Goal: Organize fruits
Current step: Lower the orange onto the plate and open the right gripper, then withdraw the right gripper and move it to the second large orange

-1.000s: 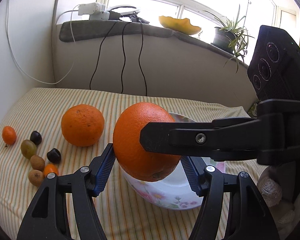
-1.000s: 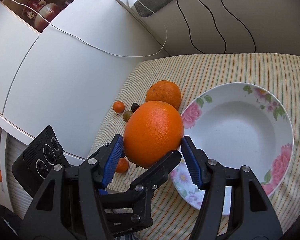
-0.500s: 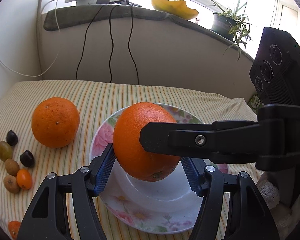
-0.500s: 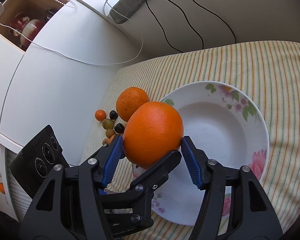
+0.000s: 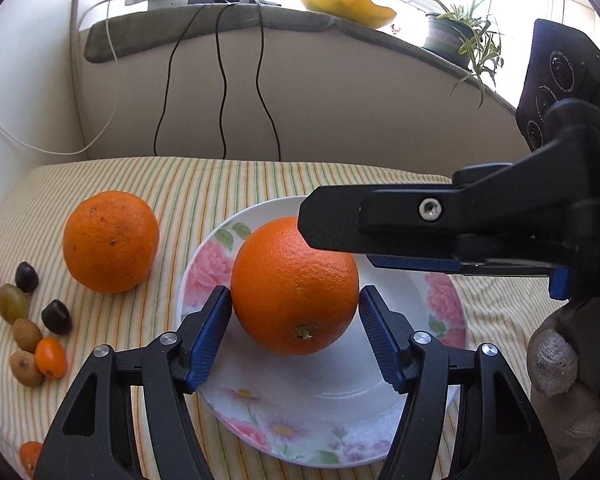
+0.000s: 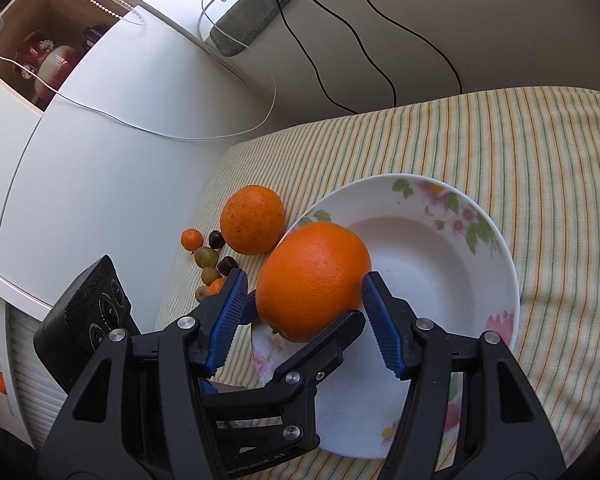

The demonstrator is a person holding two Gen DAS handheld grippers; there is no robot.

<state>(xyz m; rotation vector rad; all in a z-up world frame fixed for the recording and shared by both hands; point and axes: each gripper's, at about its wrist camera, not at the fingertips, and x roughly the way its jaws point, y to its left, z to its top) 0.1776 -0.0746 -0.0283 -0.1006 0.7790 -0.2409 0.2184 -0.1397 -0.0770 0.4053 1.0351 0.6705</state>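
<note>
So both my grippers just let go: the left gripper [image 5: 296, 334] and right gripper [image 6: 303, 312] now sit spread around the big orange [image 5: 295, 285], which rests in the flowered plate [image 5: 444, 308]. Half a second ago both were pinching it above the plate; the second orange [image 5: 111, 242] is probably next.

We record two bright orange oranges, one [image 5: 296, 286] on a white plate [image 5: 332, 436] rimmed with pink flowers and green leaves, the other [image 5: 111, 242] on a cream tablecloth [image 5: 204, 184] striped in green and orange. Toward the cloth's left edge we note small fruits [image 5: 32, 320] in orange, olive green, brown and near-black. Both grippers, left [image 5: 296, 332] and right [image 6: 304, 312], are black with blue ribbed pads [image 5: 210, 334]; black cables [image 5: 220, 80] hang down a beige wall [image 5: 340, 100].
</note>
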